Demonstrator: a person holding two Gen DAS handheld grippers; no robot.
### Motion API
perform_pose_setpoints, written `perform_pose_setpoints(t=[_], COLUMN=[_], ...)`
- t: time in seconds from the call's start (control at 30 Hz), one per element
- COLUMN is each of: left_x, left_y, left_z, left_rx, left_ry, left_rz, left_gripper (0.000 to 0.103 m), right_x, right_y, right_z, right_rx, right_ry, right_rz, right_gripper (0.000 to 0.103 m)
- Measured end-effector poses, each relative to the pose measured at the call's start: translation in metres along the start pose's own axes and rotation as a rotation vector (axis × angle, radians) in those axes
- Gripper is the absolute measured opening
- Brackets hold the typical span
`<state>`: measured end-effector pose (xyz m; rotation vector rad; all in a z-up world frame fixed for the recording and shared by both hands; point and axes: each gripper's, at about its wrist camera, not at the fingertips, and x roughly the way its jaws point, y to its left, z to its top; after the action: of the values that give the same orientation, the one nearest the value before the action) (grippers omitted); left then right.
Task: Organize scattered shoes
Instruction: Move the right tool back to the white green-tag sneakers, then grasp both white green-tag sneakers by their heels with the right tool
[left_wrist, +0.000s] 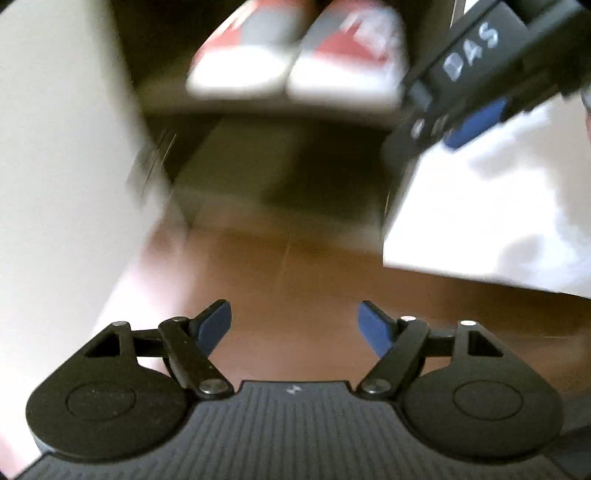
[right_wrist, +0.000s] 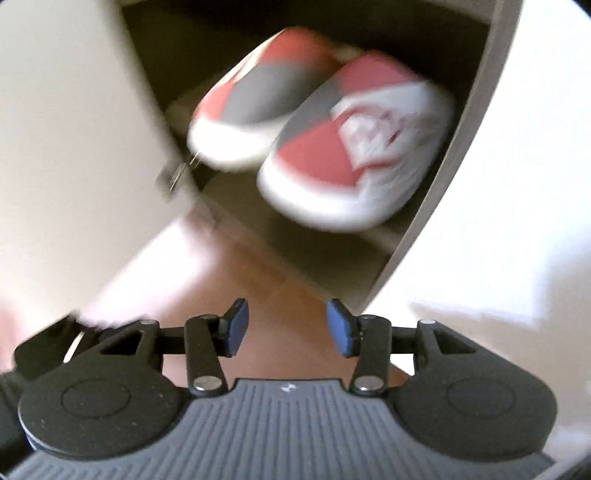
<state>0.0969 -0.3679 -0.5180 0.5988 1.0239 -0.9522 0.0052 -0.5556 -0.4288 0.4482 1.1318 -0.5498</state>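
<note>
Two red, grey and white sneakers stand side by side on a shelf inside an open cabinet, toes toward me: the left shoe (left_wrist: 240, 55) (right_wrist: 255, 99) and the right shoe (left_wrist: 351, 59) (right_wrist: 354, 155). Both views are motion-blurred. My left gripper (left_wrist: 294, 325) is open and empty, low over the wooden floor, well short of the shoes. My right gripper (right_wrist: 287, 325) is open and empty, in front of the cabinet opening. The right gripper's body also shows at the upper right of the left wrist view (left_wrist: 476, 66), beside the right shoe.
A white cabinet door (left_wrist: 62, 155) (right_wrist: 74, 147) stands open on the left. A white cabinet panel (left_wrist: 498, 206) (right_wrist: 498, 166) is on the right. Brown wooden floor (left_wrist: 295, 266) lies below. A lower shelf (left_wrist: 280, 177) sits under the shoes.
</note>
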Motion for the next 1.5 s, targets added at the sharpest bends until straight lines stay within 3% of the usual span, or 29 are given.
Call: perform_pose_setpoints(t=[0.17,0.27,0.4,0.53,0.63,0.8,0.97,1.1,1.17,1.23,1.3,1.4,1.5], left_x=[-0.071,-0.080,-0.058,-0.005,0.012,0.021,0.027,0.030,0.032,0.032,0.030,0.023,0.015], left_y=[0.022,0.037,0.057,0.080,0.103,0.108,0.099,0.087,0.080,0.073,0.066,0.055,0.035], left_z=[-0.157,-0.225,-0.299,-0.334,-0.380,-0.408,-0.427,-0.436,-0.437,-0.435,-0.429,-0.419,-0.397], left_rx=[-0.342,-0.364,-0.329,-0.275,-0.295,-0.336,-0.332,-0.306,-0.286,-0.272,-0.270,-0.258,-0.200], left_ry=[0.284,0.355,0.353,0.340,0.297,0.242,0.232,0.236,0.248,0.252,0.261,0.249,0.229], left_rz=[0.214,0.272,0.275,0.292,0.292,0.269,0.230,0.206,0.196,0.194,0.191,0.183,0.167], left_gripper=[0.077,0.077,0.077,0.075,0.075,0.075,0.075,0.075,0.075,0.075,0.075,0.075,0.075], right_x=[0.017,0.032,0.043,0.060,0.077,0.128,0.165,0.170,0.180,0.180,0.177,0.174,0.164], right_y=[0.040,0.076,0.153,0.254,0.318,0.403,0.425,0.441,0.447,0.441,0.424,0.372,0.331], right_z=[-0.055,-0.086,-0.165,-0.239,-0.279,-0.333,-0.361,-0.379,-0.388,-0.388,-0.376,-0.351,-0.336], right_rx=[-0.172,-0.241,-0.381,-0.474,-0.544,-0.676,-0.761,-0.854,-0.861,-0.795,-0.689,-0.432,-0.320], right_ry=[0.252,0.323,0.383,0.395,0.375,0.369,0.472,0.470,0.460,0.455,0.474,0.551,0.565], right_rz=[0.148,0.244,0.339,0.423,0.428,0.327,0.188,0.096,0.089,0.130,0.177,0.221,0.221], right_gripper=[0.046,0.046,0.046,0.038,0.038,0.051,0.057,0.032,0.027,0.015,0.011,0.010,0.009])
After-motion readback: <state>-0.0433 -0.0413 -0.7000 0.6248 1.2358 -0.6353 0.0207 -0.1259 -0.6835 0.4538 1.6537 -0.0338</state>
